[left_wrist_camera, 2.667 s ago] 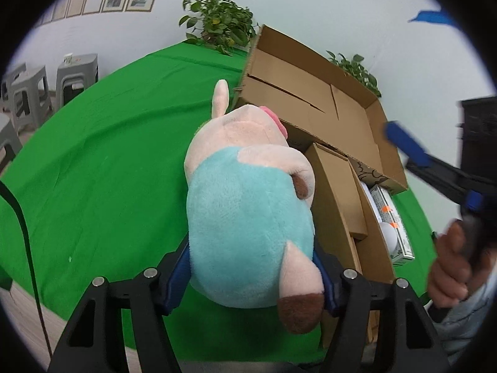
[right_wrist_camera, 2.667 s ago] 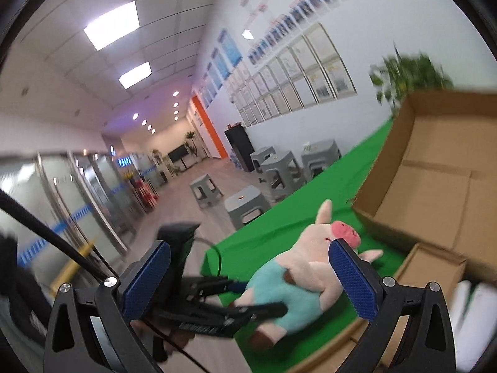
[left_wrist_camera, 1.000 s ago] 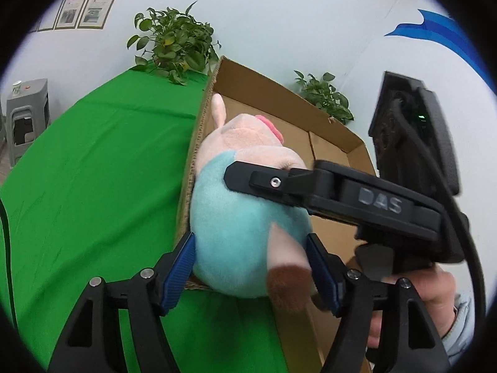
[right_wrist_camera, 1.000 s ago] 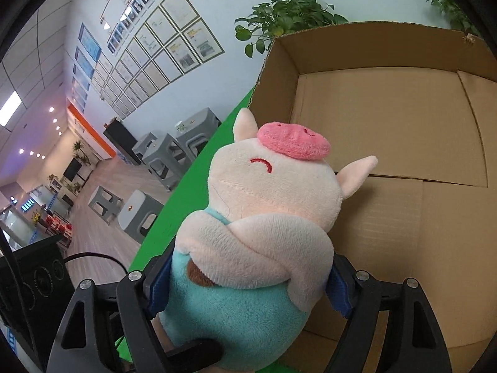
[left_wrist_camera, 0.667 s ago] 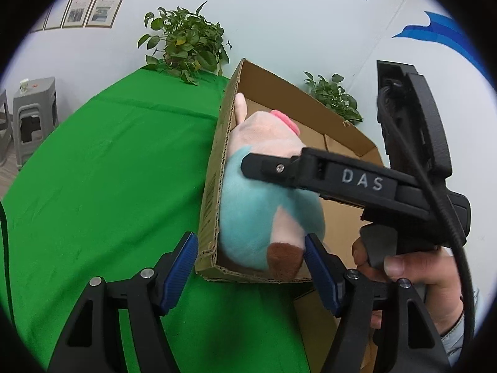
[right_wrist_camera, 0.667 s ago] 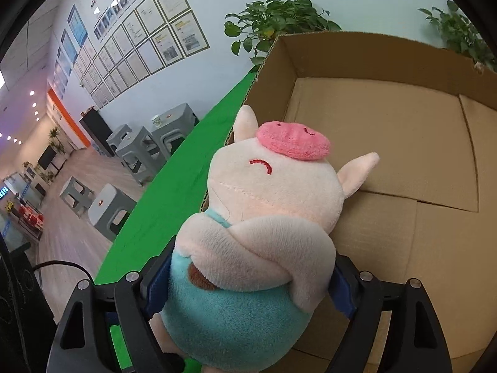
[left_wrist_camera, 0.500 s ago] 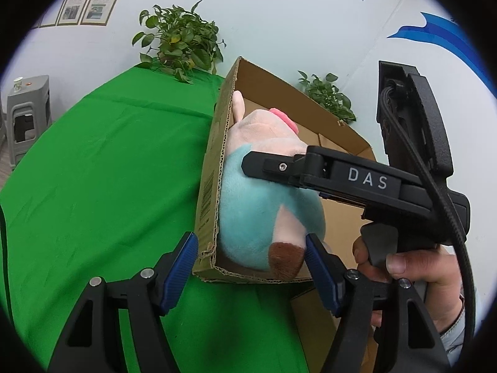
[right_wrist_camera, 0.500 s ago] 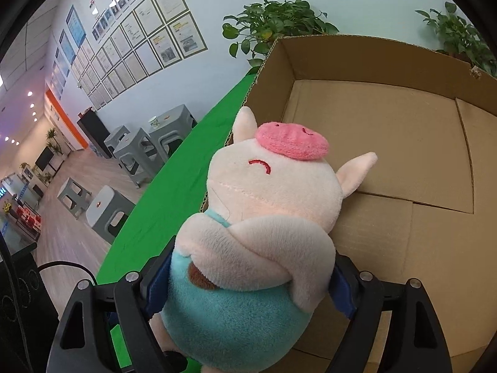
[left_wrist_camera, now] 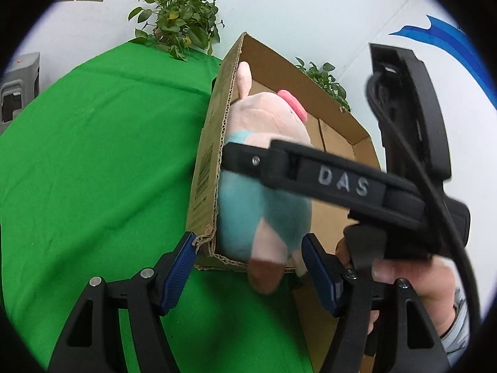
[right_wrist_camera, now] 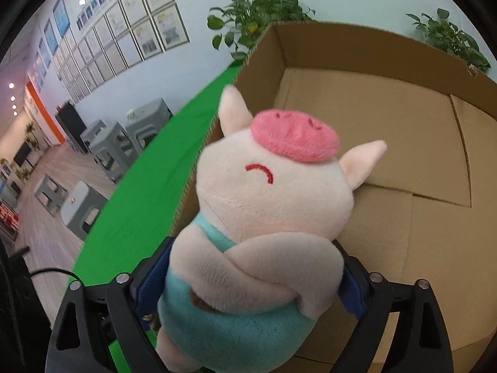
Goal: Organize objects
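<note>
A green cloth is spread over the table and fills most of the left wrist view; it is also seen as a green band on the left side of the right wrist view. On this cloth an open cardboard box is placed, with its corrugated near corner just between the fingers of the left gripper. Two potted plants are seen behind the box against the pale wall, the larger plant at the far edge of the cloth. Inside the box, close to its left wall, a plush pig in a teal outfit is found, with its pink snout turned up and away from the camera. The body of the pig is framed by the blue pads of the right gripper; its jaws have just been opening, and they are now set wide, with the toy between them, but whether the pads are pressing on the plush cannot be told. The left gripper is open at a middle width and nothing is held by it. The handle of the right gripper is held by a hand at the lower right of the left wrist view.
</note>
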Action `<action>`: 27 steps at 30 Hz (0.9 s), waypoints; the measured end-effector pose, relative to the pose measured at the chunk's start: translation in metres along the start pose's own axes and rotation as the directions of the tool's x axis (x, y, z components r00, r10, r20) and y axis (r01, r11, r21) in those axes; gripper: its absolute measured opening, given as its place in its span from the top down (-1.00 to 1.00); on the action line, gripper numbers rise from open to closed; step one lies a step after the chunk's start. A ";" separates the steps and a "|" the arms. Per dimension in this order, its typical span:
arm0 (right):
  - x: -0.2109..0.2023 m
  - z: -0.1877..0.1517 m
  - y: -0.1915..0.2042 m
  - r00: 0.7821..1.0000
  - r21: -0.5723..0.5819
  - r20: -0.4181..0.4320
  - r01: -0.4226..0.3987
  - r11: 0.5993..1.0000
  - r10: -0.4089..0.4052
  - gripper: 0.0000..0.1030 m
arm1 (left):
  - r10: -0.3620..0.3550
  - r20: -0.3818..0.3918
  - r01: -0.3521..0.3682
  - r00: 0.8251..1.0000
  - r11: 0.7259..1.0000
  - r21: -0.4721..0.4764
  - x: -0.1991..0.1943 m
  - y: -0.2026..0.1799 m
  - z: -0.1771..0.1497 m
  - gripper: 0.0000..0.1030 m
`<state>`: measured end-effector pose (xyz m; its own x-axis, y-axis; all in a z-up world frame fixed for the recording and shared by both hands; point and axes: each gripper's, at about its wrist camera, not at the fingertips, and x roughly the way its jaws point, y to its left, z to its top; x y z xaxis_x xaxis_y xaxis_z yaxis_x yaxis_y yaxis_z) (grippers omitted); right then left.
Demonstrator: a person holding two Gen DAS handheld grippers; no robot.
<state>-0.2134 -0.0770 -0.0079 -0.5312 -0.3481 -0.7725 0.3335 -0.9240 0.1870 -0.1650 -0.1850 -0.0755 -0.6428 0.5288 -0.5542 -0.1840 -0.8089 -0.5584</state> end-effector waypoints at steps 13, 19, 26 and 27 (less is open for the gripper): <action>-0.028 -0.007 -0.045 0.971 0.133 -0.045 -0.229 0.964 0.237 -0.49 | 0.014 -0.011 -0.014 1.000 0.999 0.052 -0.003 -0.020 -0.011 -0.32; -0.028 -0.017 -0.037 0.980 0.121 0.010 -0.200 0.972 0.200 -0.41 | 0.037 -0.012 -0.037 0.999 0.997 0.063 -0.002 -0.025 -0.016 -0.32; -0.031 -0.022 -0.032 0.987 0.081 0.026 -0.163 0.983 0.161 -0.56 | 0.067 -0.021 -0.065 0.997 0.994 0.093 -0.002 -0.032 -0.018 -0.32; -0.035 -0.024 -0.035 0.986 0.084 0.026 -0.168 0.982 0.167 -0.58 | 0.067 -0.021 -0.064 0.998 0.993 0.101 -0.004 -0.034 -0.019 -0.32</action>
<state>-0.1878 -0.0290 -0.0013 -0.4878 -0.5013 -0.7147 0.3518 -0.8621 0.3646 -0.1417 -0.1551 -0.0662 -0.6377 0.4789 -0.6033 -0.2167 -0.8631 -0.4562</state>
